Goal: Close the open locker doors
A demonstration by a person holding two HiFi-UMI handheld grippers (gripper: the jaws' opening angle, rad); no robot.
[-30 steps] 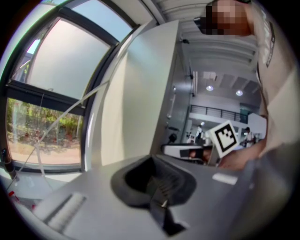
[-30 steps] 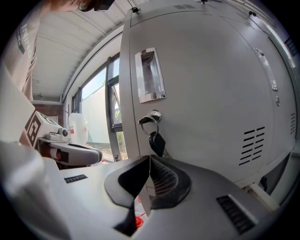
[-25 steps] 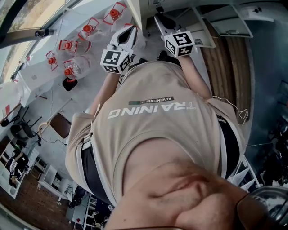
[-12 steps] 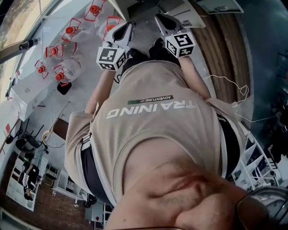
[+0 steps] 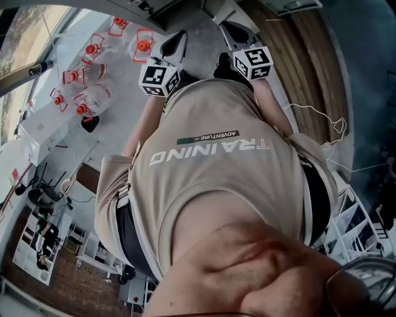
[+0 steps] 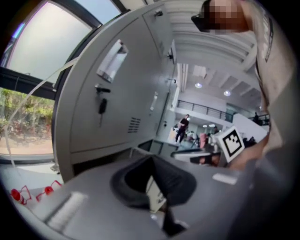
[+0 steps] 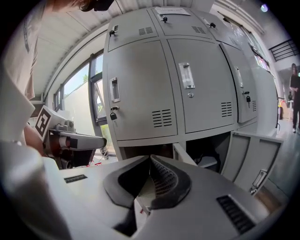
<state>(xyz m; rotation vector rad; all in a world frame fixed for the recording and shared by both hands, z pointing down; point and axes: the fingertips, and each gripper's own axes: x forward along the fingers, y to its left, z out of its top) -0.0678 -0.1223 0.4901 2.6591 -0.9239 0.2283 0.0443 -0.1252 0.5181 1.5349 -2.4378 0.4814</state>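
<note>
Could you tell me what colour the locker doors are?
Locker doors: light grey; best in the right gripper view.

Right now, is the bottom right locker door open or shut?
Open. The bottom locker door swings outward, exposing the dark compartment beside it; upper doors sit flush.

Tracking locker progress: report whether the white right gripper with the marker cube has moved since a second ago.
Yes. Head view: the right gripper has drawn back from the grey open locker door, toward the person.
</note>
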